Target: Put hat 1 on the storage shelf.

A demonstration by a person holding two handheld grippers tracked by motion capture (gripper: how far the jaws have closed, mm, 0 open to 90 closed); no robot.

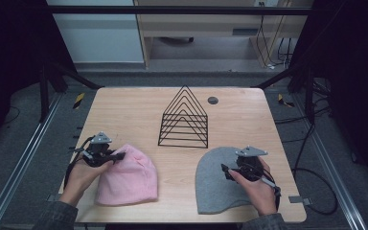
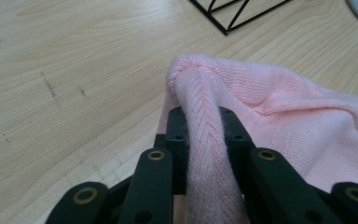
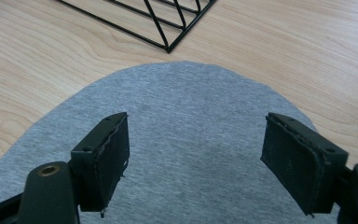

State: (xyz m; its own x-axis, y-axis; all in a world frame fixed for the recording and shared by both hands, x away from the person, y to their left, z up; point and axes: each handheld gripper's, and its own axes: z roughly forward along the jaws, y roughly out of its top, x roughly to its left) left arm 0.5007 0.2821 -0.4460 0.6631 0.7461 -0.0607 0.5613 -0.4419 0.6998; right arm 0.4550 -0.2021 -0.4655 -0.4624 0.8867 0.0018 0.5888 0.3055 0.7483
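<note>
Left tool [image 2: 200, 135]: clamped on a pinched ridge of the pink beanie [image 2: 279, 112], a fold of knit squeezed up between the two black pads (the cloth bulges out just past the tips). In the high view the left tool [image 1: 116, 156] sits at the beanie's upper left edge, held in the person's left hand [image 1: 82, 175].

Pink beanie [image 1: 129, 177]: lying on the surface [image 1: 129, 115] at its front left part, rounded crown toward the far side, opening toward the person, mostly flat apart from the gathered bit at the pads.

Right tool [image 3: 196, 158]: jaws wide apart, hovering over the grey beanie [image 3: 191, 121], with bare grey cloth between them; neither pad presses on anything. Seen from above, the right tool [image 1: 225, 171] is over the middle of that beanie, held in the right hand [image 1: 258, 189].

Grey beanie [image 1: 211, 184]: flat on the front right of the surface, crown toward the far side, well apart from the pink one.

Wire rack [image 1: 184, 117]: black, triangular, standing upright near the middle of the surface, just beyond both beanies (touching neither).
</note>
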